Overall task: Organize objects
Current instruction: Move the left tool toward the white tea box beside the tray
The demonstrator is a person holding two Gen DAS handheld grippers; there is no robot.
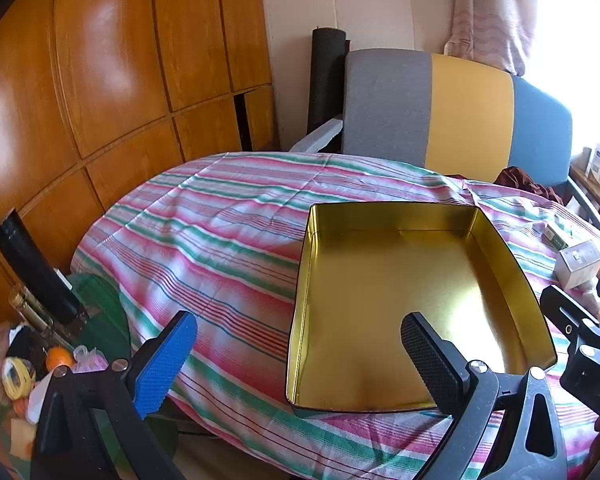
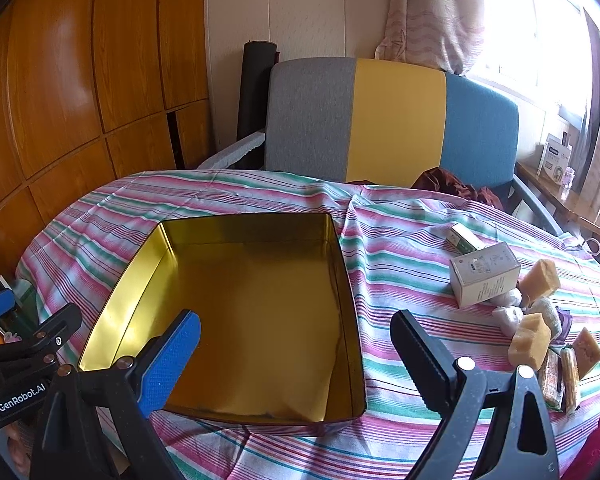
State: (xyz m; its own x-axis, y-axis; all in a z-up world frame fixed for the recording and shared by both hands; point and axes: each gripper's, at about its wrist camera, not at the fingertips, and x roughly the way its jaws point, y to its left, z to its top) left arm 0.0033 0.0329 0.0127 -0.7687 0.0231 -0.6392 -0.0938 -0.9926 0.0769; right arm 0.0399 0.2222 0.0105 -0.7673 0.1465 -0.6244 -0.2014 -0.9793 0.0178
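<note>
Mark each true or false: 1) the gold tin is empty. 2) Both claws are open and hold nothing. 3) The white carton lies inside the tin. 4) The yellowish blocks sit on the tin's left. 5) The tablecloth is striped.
1) The gold tin is empty: true.
2) The left claw and right claw are open and hold nothing: true.
3) The white carton lies inside the tin: false. It rests on the striped tablecloth, to the right of the tin and apart from it.
4) The yellowish blocks sit on the tin's left: false. They are on its right, beyond the carton, near the table edge.
5) The tablecloth is striped: true, in pink, green and white.
</note>
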